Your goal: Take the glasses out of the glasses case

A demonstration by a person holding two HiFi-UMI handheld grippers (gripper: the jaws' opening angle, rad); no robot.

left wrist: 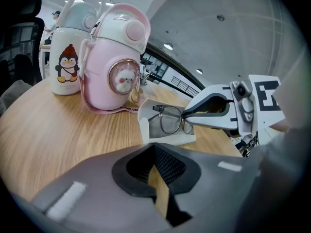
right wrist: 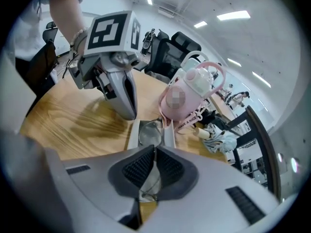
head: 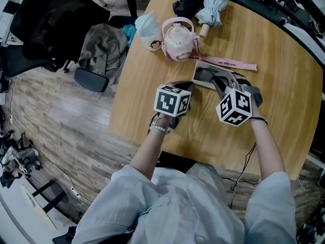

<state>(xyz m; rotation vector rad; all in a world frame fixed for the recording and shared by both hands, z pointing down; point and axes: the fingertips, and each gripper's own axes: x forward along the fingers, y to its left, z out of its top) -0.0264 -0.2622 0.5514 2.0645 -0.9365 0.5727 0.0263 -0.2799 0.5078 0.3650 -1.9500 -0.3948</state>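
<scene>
My right tongs (right wrist: 154, 152) are clamped on the glasses (left wrist: 170, 119), the pads pinching the frame near one lens, and the glasses lie inside the open case (left wrist: 144, 123), lenses standing along its length. The step in hand, as I judge it, is the lift out. To do it well I should keep the pinch on the frame and not on the lens. I should raise the glasses straight up until the lower rims and the folded arms are above the case walls, and only then carry them away from the case. A sideways pull too early could catch an arm on the wall and drag the light case across the table (left wrist: 53, 130), so I would go slowly. My left tongs (left wrist: 154, 148) are closed with nothing between them. Their tip sits just beside the end of the case nearest my left hand, well placed to press down there and steady it, though I cannot tell whether it touches. My right tongs slope steeply down into the case from my side, wrist high. My left tongs slope down more gently toward the same case. The pink bottle (left wrist: 114, 62) stands just beyond the case, so my lift should stay on my side of it.
</scene>
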